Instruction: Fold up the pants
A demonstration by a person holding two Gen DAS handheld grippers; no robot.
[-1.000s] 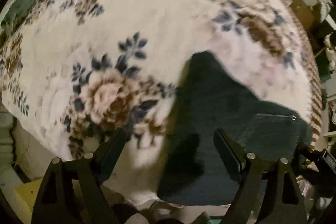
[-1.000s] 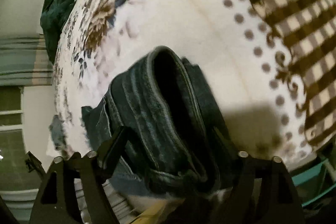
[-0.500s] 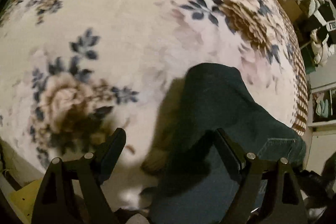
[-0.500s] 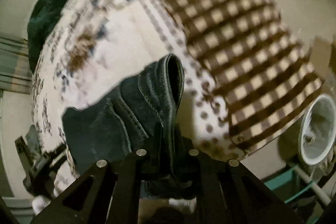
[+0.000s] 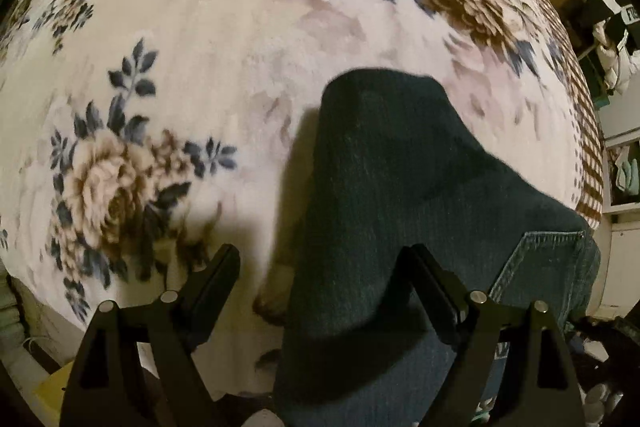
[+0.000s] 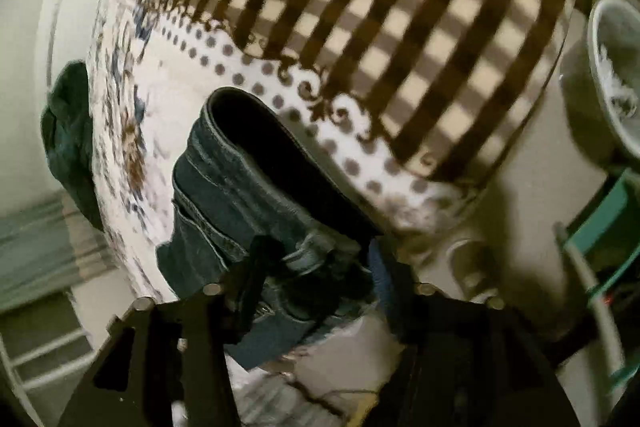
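Dark blue jeans (image 5: 400, 187) lie on a floral blanket (image 5: 200, 47), one folded end pointing away from me and a stitched pocket (image 5: 552, 247) at the right. My left gripper (image 5: 320, 267) hangs over their left edge, jaws wide open, gripping nothing; its right finger (image 5: 428, 279) is above the denim. In the right wrist view the jeans' waistband (image 6: 248, 187) bunches up between the fingers of my right gripper (image 6: 318, 263), which is shut on the denim near the bed's edge.
The blanket's brown checked border (image 6: 400, 27) runs to the bed's end. A round white bin (image 6: 616, 75) and a teal frame (image 6: 600, 219) stand on the floor beyond. A dark green garment (image 6: 68, 139) lies at the far left edge. Shelves with clothes (image 5: 608, 27) stand to the right.
My right gripper closed on the waistband, rolled, and swung toward the checked end of the bed. The left gripper drifted over the blanket, and the jeans now fill more of its view.
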